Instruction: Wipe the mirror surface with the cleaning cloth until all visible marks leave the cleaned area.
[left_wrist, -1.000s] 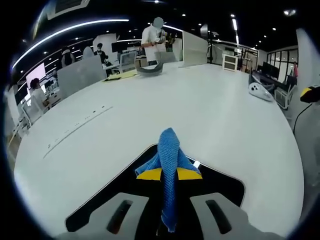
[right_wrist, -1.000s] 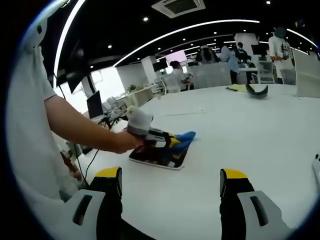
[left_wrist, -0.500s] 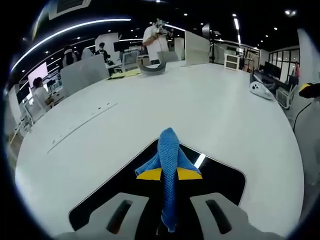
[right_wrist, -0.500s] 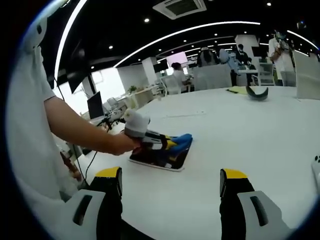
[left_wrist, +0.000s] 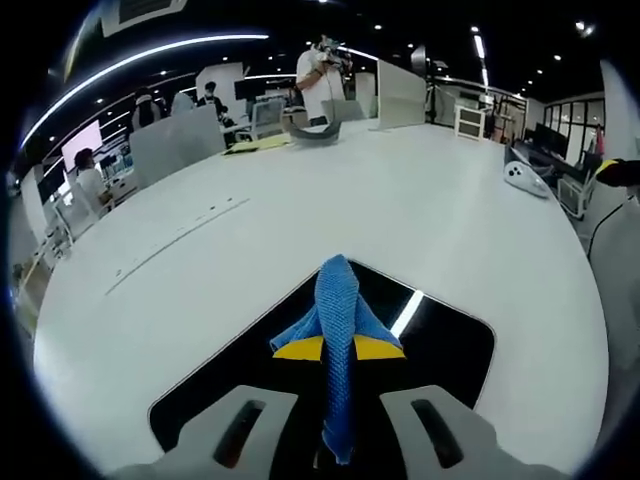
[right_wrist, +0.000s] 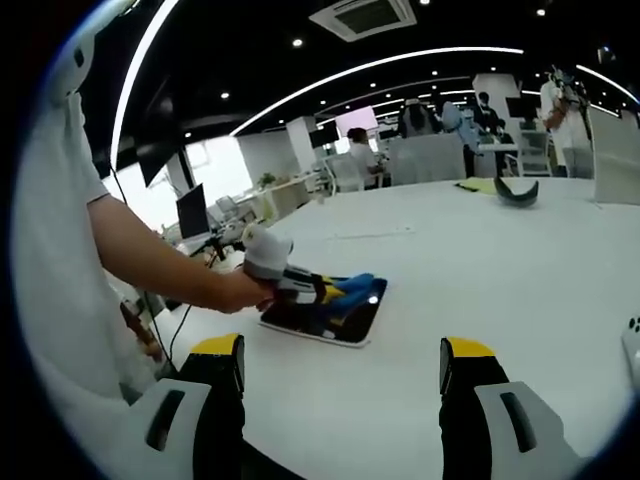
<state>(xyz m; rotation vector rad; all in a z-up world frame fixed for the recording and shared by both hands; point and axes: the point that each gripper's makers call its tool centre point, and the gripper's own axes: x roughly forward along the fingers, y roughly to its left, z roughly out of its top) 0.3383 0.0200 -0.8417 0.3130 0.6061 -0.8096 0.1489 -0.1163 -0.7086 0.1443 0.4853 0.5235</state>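
Observation:
My left gripper (left_wrist: 338, 349) is shut on a folded blue cloth (left_wrist: 336, 291), which rests on the mirror (left_wrist: 446, 345), a dark rectangular slab lying flat on the white table (left_wrist: 420, 200). A bright light streak reflects in the glass just right of the cloth. The right gripper view takes in the same scene from the side: a person's hand (right_wrist: 236, 290) holds the left gripper (right_wrist: 300, 286) low over the mirror (right_wrist: 350, 324), with the blue cloth (right_wrist: 352, 286) at its tip. My right gripper (right_wrist: 342, 372) hovers open, well short of the mirror, with nothing between its yellow-tipped fingers (right_wrist: 218, 352).
A grey curved object (left_wrist: 305, 119) and a yellow sheet (left_wrist: 256, 144) lie at the table's far side. A white handheld device (left_wrist: 524, 179) sits at the right. Partition screens, desks and several people stand beyond the table. The person's arm and white shirt (right_wrist: 60, 300) occupy the left of the right gripper view.
The left gripper has drawn the cloth back along the mirror toward the person, so more glass shows ahead of it. The right gripper stays open and still.

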